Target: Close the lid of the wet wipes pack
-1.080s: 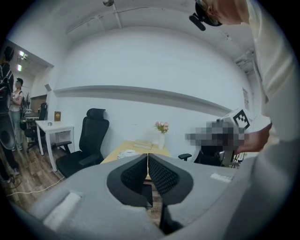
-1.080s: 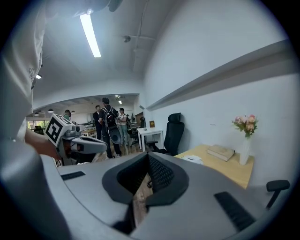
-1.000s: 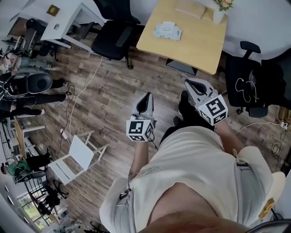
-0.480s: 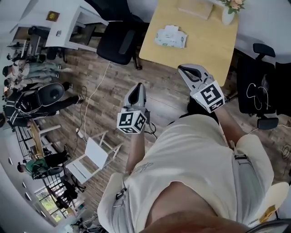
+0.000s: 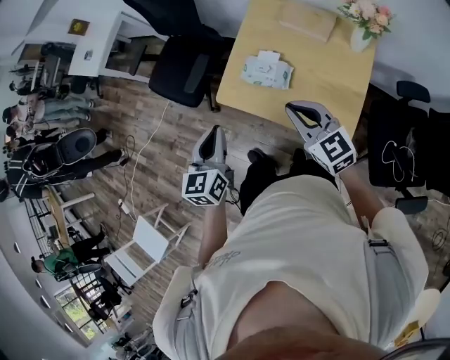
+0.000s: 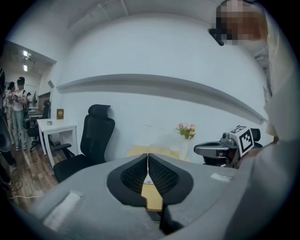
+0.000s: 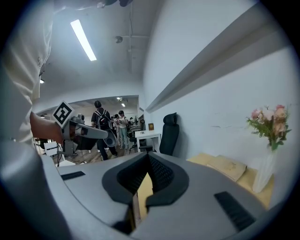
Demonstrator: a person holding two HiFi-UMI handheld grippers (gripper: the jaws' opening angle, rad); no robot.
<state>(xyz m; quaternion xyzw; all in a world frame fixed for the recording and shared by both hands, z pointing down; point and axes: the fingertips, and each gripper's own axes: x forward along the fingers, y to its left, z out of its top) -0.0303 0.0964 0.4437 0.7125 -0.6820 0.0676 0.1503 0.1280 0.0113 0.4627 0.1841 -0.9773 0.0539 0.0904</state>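
Note:
The wet wipes pack (image 5: 266, 71) lies on the wooden table (image 5: 330, 67), pale green and white, with its white lid flap standing up at the far side. Both grippers hang over the floor, short of the table's near edge and apart from the pack. My left gripper (image 5: 214, 133) is shut with nothing in it, pointing toward the table. My right gripper (image 5: 295, 107) is also shut and empty, just at the table's front edge. In the left gripper view the jaws (image 6: 147, 161) meet; in the right gripper view the jaws (image 7: 147, 160) meet too.
A flat brown packet (image 5: 306, 20) and a vase of flowers (image 5: 365, 22) sit at the table's far side. A black office chair (image 5: 184, 67) stands left of the table, another (image 5: 402, 148) at right. A white folding chair (image 5: 133, 242) and people are at left.
The person has stepped toward the table, so the table and the pack sit nearer in the head view. Both grippers stayed shut and rose slightly.

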